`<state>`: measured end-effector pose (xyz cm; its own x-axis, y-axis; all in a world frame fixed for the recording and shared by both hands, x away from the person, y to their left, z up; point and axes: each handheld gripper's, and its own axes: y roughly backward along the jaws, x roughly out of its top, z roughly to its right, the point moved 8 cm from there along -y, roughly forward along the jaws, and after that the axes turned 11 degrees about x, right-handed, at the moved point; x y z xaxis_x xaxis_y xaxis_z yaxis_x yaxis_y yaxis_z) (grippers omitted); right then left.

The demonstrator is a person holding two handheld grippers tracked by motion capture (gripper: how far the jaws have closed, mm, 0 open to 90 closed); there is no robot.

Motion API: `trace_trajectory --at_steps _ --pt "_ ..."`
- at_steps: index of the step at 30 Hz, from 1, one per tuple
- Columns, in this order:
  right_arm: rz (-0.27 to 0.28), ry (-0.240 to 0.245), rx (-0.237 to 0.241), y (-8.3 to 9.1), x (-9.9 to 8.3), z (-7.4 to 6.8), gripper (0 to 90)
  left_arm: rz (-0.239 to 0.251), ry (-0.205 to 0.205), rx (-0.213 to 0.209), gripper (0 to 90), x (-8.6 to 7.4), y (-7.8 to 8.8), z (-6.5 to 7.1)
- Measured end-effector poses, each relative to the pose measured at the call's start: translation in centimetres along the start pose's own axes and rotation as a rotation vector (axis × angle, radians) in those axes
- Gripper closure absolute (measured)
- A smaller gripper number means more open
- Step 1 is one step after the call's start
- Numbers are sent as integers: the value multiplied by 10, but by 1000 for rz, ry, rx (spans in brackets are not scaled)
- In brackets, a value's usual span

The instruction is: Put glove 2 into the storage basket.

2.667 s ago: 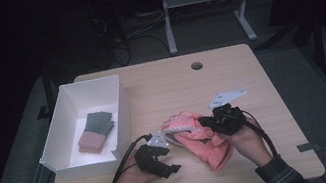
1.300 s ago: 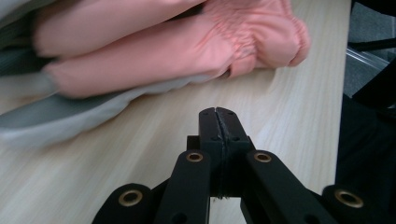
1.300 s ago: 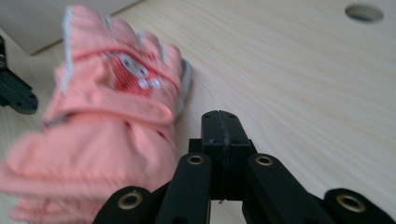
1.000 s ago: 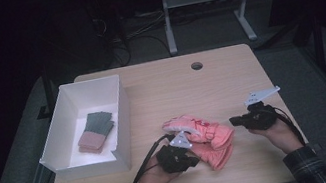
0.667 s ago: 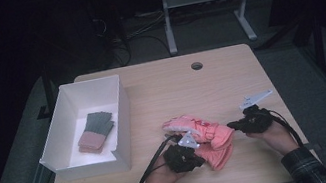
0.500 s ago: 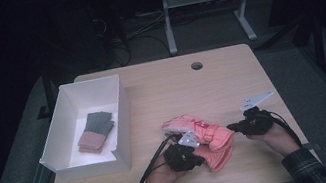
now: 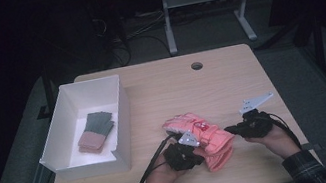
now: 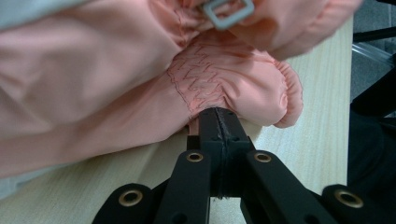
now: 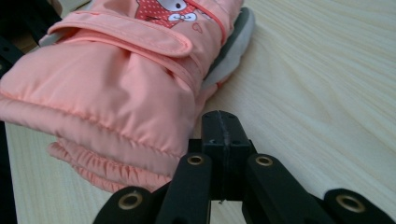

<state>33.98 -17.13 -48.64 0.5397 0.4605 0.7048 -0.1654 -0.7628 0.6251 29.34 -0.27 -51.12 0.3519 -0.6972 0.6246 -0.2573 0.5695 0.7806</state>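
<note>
Right tool [image 7: 231, 130] now closer beside pink gloves [image 7: 204, 135]

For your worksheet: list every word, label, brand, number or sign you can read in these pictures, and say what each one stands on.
No readable text anywhere.
The pink gloves carry a cartoon patch with red dots and a bow, a picture without letters.
The buckle is blank.
The white box bears no label.

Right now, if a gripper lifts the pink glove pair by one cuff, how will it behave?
The pink gloves look padded and quilted, so probably light and floppy, sagging from the cuff. The smooth shell may slip. Whether they are clipped together is unclear; the lower one could drop.
</note>
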Motion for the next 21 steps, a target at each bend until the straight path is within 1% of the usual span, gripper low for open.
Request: trace_trajectory --at_steps 4,5,6,8,10,11,12,14,17,18,19,20,21 --pt "2 16 11 -1 3 -6 900 7 4 1 898 0 0 0" --pt "4 14 21 -1 4 -8 900 9 5 2 899 1 0 0" --pt "9 23 29 -2 5 -10 900 9 3 3 899 1 0 0" --pt "1 28 37 -4 6 -14 900 9 5 3 899 1 -1 0" --pt "-11 39 28 -6 6 -15 900 8 4 1 899 1 0 0" --pt "-17 39 22 -7 5 -14 900 10 4 2 898 1 0 -1" --pt "-18 37 19 -7 4 -13 900 4 8 0 899 0 1 -1" --pt "-12 31 10 -4 3 -8 900 4 5 3 898 -1 3 -3" --pt "-2 10 -11 0 0 0 900 15 20 10 898 -2 8 -7" --pt "-4 -5 -17 1 -1 2 900 15 20 10 898 -2 8 -7" --pt "-4 -5 -17 1 -1 2 900 20 41 15 898 -3 11 -10" --pt "-21 -17 -30 0 -7 8 900 19 57 22 899 -5 15 -13" --pt "-26 -15 -30 0 -8 9 900 24 65 29 898 -5 16 -16"
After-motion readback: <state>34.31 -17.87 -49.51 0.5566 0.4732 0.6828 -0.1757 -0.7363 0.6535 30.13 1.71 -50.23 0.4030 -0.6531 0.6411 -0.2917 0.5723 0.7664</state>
